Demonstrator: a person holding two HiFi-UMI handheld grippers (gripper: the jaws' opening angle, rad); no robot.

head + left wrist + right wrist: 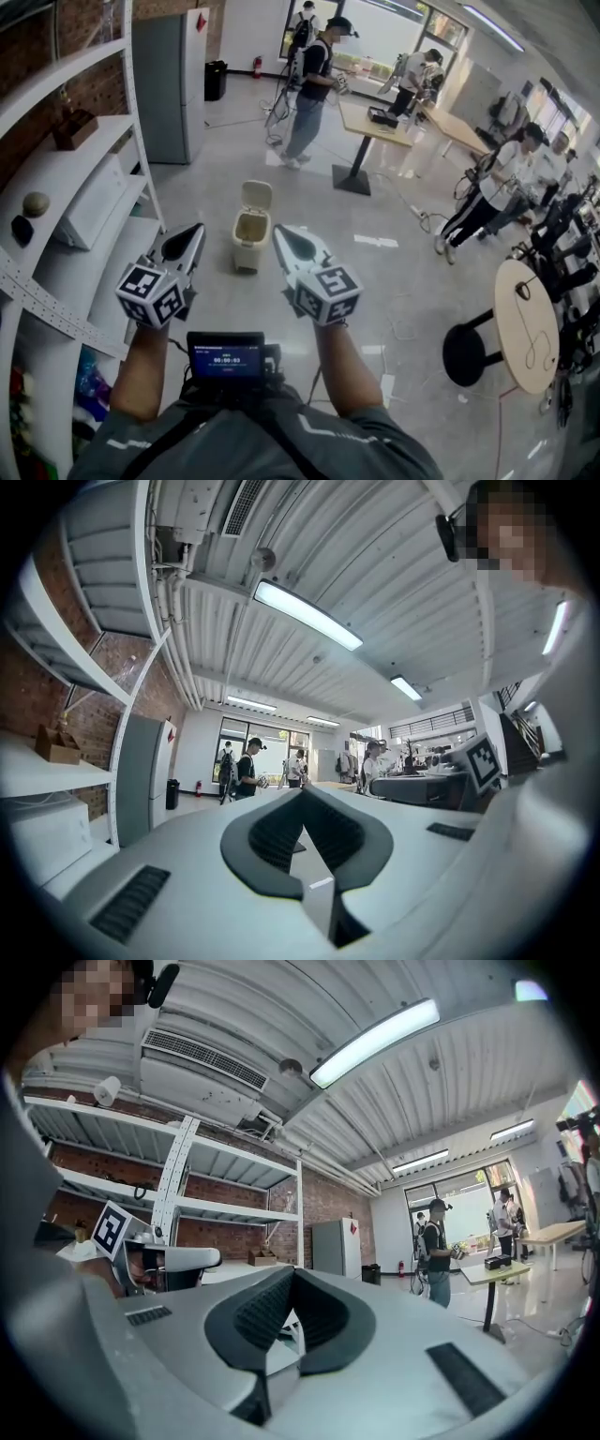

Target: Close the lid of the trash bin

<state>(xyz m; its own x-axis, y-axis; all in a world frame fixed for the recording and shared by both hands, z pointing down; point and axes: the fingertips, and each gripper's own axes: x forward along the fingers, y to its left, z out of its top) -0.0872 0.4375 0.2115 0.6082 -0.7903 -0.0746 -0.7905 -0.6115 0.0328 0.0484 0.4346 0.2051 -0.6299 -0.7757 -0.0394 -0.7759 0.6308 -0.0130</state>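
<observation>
A small beige trash bin (249,240) stands on the grey floor ahead of me. Its lid (256,195) is tipped up and back, so the inside shows. In the head view the bin appears between my two grippers, farther off on the floor. My left gripper (190,236) is held up to the left of it, jaws together and holding nothing. My right gripper (282,238) points up just right of the bin, also shut and empty. Both gripper views look up at the ceiling: the left gripper (302,797) and right gripper (292,1273) show their tips meeting. The bin is not in either.
White shelving (89,202) runs along my left with a few items on it. A grey cabinet (173,84) stands beyond. Several people work at tables (375,122) at the back and right. A round table (525,323), a black stool (466,352) and floor cables lie to the right.
</observation>
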